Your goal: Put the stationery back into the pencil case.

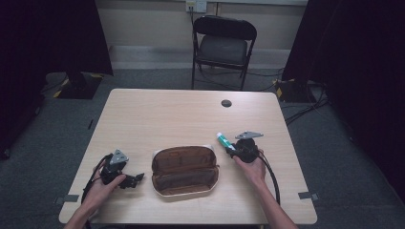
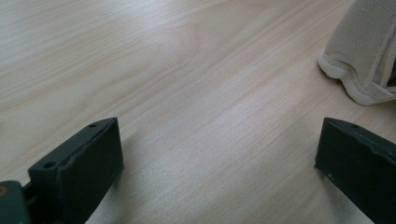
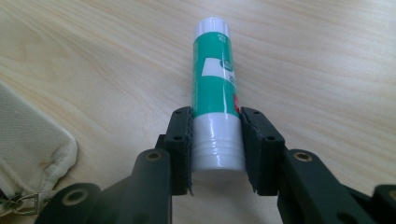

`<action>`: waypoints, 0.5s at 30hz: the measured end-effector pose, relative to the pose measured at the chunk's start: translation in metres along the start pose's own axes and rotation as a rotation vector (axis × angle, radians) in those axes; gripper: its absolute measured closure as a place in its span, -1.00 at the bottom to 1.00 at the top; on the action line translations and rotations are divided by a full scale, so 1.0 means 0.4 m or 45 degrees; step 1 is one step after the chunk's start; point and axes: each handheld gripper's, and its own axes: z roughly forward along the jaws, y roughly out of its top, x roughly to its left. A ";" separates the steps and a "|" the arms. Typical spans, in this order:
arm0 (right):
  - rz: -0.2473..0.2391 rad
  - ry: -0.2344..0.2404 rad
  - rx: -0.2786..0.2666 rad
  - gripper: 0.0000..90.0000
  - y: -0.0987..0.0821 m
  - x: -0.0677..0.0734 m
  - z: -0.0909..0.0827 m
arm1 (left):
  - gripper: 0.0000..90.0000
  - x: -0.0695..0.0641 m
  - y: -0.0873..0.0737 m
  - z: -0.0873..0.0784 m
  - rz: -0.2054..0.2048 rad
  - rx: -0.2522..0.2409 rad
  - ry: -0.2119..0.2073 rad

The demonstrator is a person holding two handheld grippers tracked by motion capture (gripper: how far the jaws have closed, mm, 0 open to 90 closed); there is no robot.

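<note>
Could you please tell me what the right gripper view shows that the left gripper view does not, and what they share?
Right gripper view alone: the right gripper shut on a green-and-white glue stick by its white cap end, plus a metal zipper pull on the pouch. Left gripper view alone: the left gripper, jaws wide apart over bare wood, nothing between them. Shared: the light wooden table and an edge of the cream fabric pencil pouch.

One glue stick [image 3: 215, 88], one open pouch [image 1: 185, 170], two tools, one table [image 1: 162, 114], one chair [image 1: 223, 45].
</note>
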 end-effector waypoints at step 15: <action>0.058 0.097 -0.153 0.46 0.035 0.003 -0.067 | -1.00 0.005 -0.001 -0.001 -0.006 -0.004 0.004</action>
